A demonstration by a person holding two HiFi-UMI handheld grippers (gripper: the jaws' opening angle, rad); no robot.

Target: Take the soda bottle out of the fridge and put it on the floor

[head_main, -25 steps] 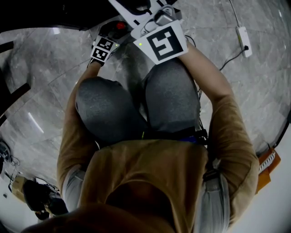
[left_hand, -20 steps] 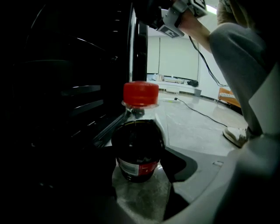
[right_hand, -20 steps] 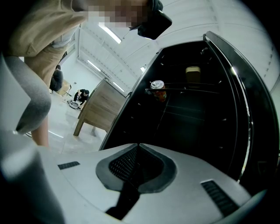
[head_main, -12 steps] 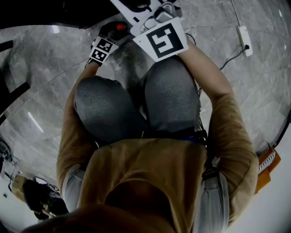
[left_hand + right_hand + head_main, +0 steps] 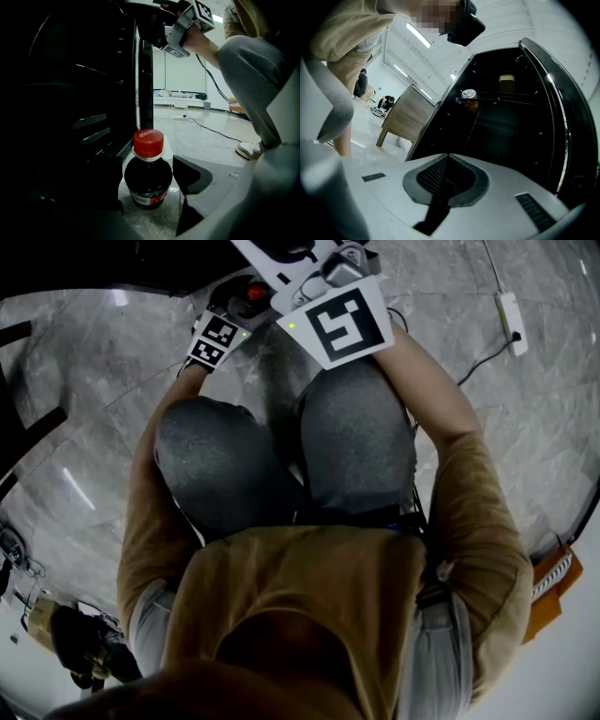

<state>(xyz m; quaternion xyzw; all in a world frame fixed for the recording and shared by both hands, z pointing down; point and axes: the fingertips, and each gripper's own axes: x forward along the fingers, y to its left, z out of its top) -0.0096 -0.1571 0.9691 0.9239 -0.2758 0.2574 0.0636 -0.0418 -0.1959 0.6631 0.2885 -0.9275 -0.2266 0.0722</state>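
Observation:
The soda bottle (image 5: pixel 148 180), dark with a red cap (image 5: pixel 148 142), stands upright on the grey marble floor just outside the fridge. My left gripper (image 5: pixel 146 161) is open around it, with a gap on each side between the bottle and the jaws, which have just been opening. In the head view the cap (image 5: pixel 254 292) shows just beyond the left gripper's marker cube (image 5: pixel 216 339). My right gripper (image 5: pixel 447 157) is shut with nothing between its pads and points level into the open fridge (image 5: pixel 501 131). Its marker cube (image 5: pixel 342 324) sits above the person's right knee.
The fridge door edge (image 5: pixel 143 70) stands right behind the bottle. A can (image 5: pixel 468 100) and a pale container (image 5: pixel 506 80) sit on fridge shelves. A power strip with its cable (image 5: pixel 511 320) lies on the floor to the right. A wooden table (image 5: pixel 405 117) stands beyond.
The left gripper's marker cube has shifted slightly, away from the knees. The bottle's cap stays in place. The right gripper has not moved.

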